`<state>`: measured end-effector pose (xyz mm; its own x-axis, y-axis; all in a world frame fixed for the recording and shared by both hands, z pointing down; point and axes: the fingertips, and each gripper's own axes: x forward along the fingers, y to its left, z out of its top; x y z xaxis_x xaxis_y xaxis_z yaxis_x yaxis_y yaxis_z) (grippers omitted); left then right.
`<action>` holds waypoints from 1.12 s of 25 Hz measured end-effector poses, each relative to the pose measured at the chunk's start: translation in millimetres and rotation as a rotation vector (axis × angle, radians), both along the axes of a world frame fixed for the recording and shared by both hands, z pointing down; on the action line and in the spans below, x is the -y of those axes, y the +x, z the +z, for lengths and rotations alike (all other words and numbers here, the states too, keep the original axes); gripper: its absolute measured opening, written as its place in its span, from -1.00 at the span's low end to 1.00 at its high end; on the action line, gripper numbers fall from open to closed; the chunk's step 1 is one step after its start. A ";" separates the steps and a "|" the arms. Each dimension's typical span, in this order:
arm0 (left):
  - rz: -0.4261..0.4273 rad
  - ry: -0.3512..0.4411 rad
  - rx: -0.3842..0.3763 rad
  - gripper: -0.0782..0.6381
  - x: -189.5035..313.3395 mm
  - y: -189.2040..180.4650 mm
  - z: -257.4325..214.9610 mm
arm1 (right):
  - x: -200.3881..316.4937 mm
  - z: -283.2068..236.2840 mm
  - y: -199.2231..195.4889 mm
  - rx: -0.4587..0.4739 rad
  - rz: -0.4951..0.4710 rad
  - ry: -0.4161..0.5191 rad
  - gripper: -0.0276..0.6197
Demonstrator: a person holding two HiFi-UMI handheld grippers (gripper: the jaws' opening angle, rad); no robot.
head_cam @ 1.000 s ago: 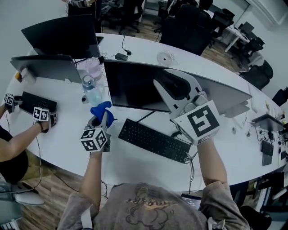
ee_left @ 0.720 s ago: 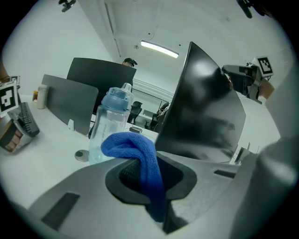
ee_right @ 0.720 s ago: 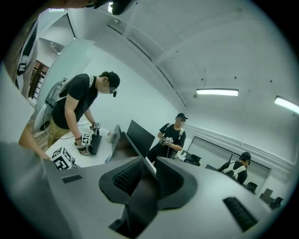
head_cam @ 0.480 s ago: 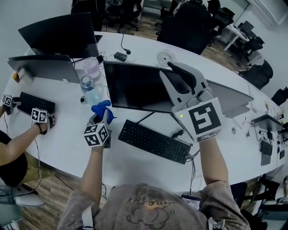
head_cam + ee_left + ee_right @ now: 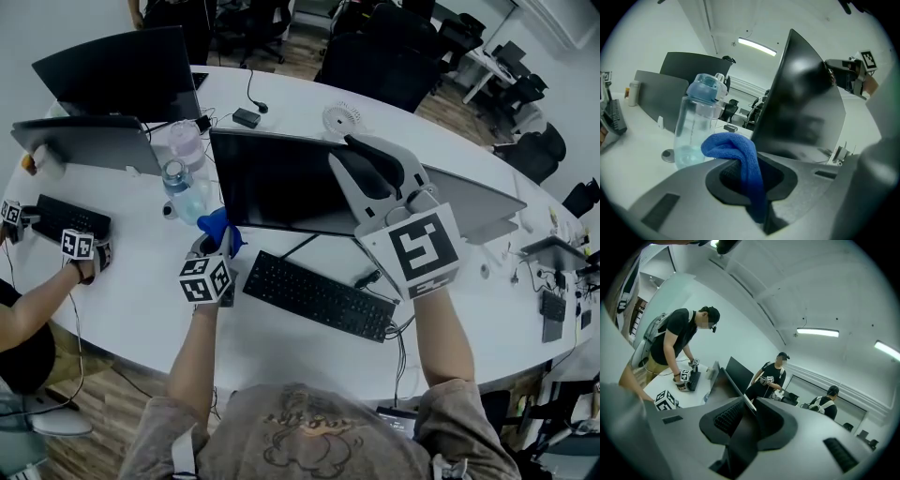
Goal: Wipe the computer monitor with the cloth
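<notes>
- Head view, looking steeply down on a curved white desk (image 5: 141, 309): over the last second the person's left gripper (image 5: 217, 246) has crept up and to the right. The blue cloth (image 5: 223, 225) it carries now sits just beside the lower left corner of the dark monitor (image 5: 281, 183).
- Left gripper view: the jaws are pinched together on the cloth, which folds over and bulges out in front of them. The screen stands close on the right, and as far as I can tell the cloth is not yet touching it.
- The right gripper (image 5: 361, 150) has risen from in front of the screen face to the monitor's top edge. Right gripper view shows that thin edge running between its jaws, which are clamped on it.
- Judgement: with the monitor steadied and the cloth brought close, wiping looks about to start rather than under way.
- A clear water bottle (image 5: 181, 187) with a blue cap stands just beside the monitor's left edge, close to the cloth. A stroke that begins too wide could knock it.
- A black keyboard (image 5: 319, 295) lies on the desk in front of the screen, below the wiping area.
- The right gripper and forearm hang over the right part of the screen, covering some of what needs wiping.
- Further off are a second screen (image 5: 94, 141) to the left and a small white fan (image 5: 340, 120) behind the monitor. At the far left, another person's grippers (image 5: 80, 248) rest by another keyboard.
</notes>
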<state>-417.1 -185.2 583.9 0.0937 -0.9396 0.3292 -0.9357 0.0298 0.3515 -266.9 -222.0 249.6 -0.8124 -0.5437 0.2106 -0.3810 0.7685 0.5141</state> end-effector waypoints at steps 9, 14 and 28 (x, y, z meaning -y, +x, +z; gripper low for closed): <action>0.015 -0.007 0.002 -0.65 8.7 -4.1 5.8 | -0.1 0.0 0.2 0.015 -0.001 -0.020 -0.62; 0.034 -0.014 0.009 -0.65 12.6 -3.9 10.3 | 1.3 0.3 1.3 0.031 0.006 -0.030 -0.62; 0.093 0.078 0.006 -0.65 12.0 8.9 -43.0 | 4.1 0.6 3.2 0.072 0.014 -0.060 -0.62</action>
